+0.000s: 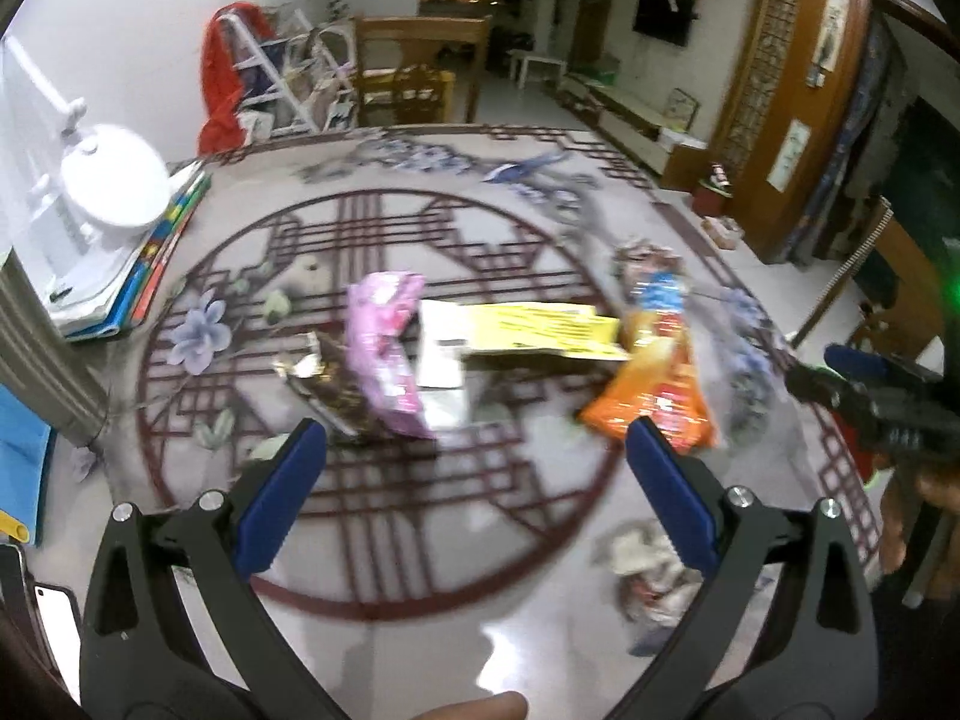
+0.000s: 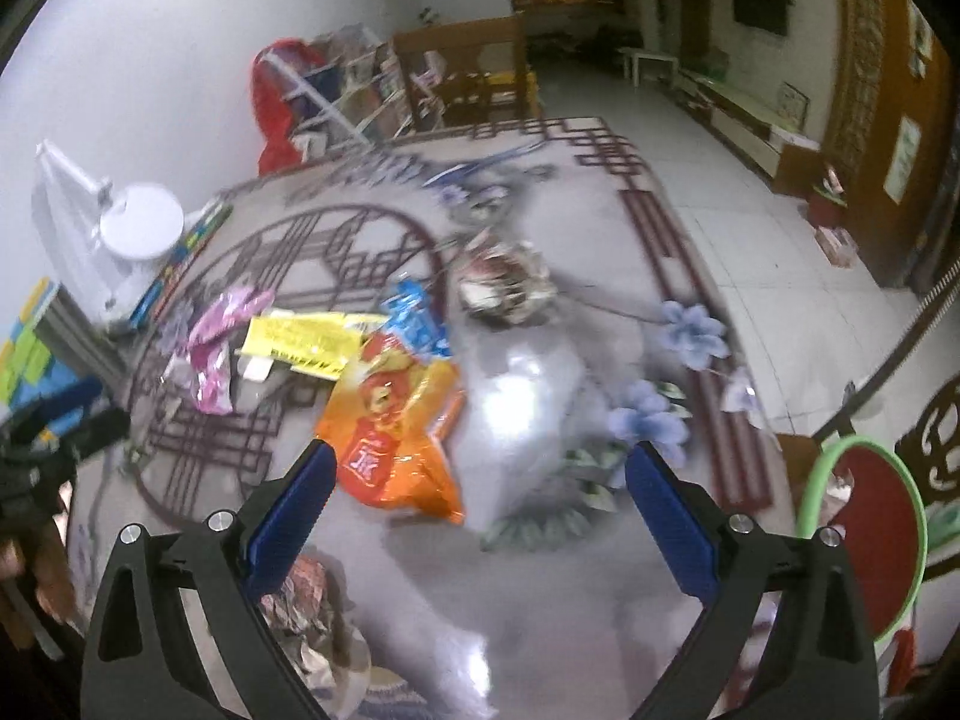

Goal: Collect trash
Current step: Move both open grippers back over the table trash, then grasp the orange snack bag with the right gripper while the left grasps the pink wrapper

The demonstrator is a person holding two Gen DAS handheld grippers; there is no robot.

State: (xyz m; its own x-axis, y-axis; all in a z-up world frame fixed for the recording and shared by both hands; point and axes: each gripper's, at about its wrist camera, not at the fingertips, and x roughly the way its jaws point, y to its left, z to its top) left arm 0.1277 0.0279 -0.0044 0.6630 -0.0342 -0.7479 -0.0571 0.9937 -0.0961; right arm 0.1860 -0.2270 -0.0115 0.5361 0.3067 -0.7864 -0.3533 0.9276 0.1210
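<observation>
Trash lies scattered on a patterned glossy table (image 1: 384, 528). In the left wrist view my left gripper (image 1: 474, 432) is open above the table, just short of a pink wrapper (image 1: 387, 354), a brown foil wrapper (image 1: 327, 381), a yellow flat box (image 1: 540, 330) and an orange snack bag (image 1: 654, 396). A crumpled wrapper (image 1: 648, 570) lies near its right finger. My right gripper (image 2: 477, 456) is open too, its left finger beside the orange snack bag (image 2: 399, 426). A crumpled foil ball (image 2: 504, 285) sits farther off, and the pink wrapper (image 2: 213, 348) and yellow box (image 2: 306, 339) lie to the left.
A white desk lamp (image 1: 108, 180) stands on stacked books (image 1: 150, 264) at the table's left edge. A phone (image 1: 54, 606) lies at the near left. A green-rimmed red bin (image 2: 864, 534) sits off the table's right side. Chairs and shelves stand behind the table.
</observation>
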